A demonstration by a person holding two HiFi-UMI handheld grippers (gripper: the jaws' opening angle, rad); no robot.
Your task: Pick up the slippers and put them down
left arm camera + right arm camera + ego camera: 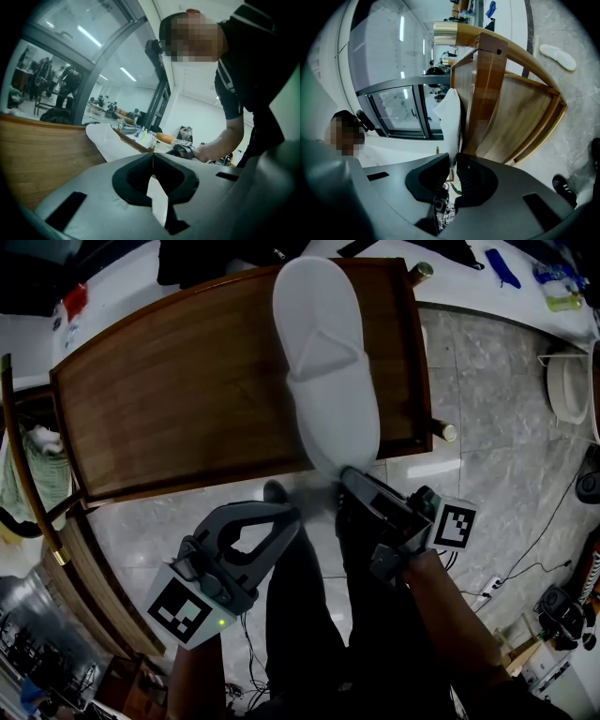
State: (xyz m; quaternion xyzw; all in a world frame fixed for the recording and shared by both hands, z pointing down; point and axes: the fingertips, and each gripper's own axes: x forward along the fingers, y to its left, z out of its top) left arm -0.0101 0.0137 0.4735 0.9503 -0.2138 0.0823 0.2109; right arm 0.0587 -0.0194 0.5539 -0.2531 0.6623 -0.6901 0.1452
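Note:
A white slipper (323,362) lies lengthwise on the wooden table (187,399), its near end hanging over the front edge. My right gripper (346,475) is shut on that near end. In the right gripper view the slipper (451,119) stands on edge against the table's rim (487,93), and the gripper (453,161) pinches its thin edge. My left gripper (288,514) hovers below the table's front edge, shut, with its tips touching and nothing between them. In the left gripper view its jaws meet (152,154), and the slipper (110,140) lies beyond on the table (42,154). A second white slipper (557,56) lies on the floor.
The table has raised rims and brass-capped corner posts (448,432). A person's dark legs (309,615) and a shoe (565,185) are just below the grippers. Cables (525,573) run over the marble floor at right. A white counter (525,287) with small items runs along the back.

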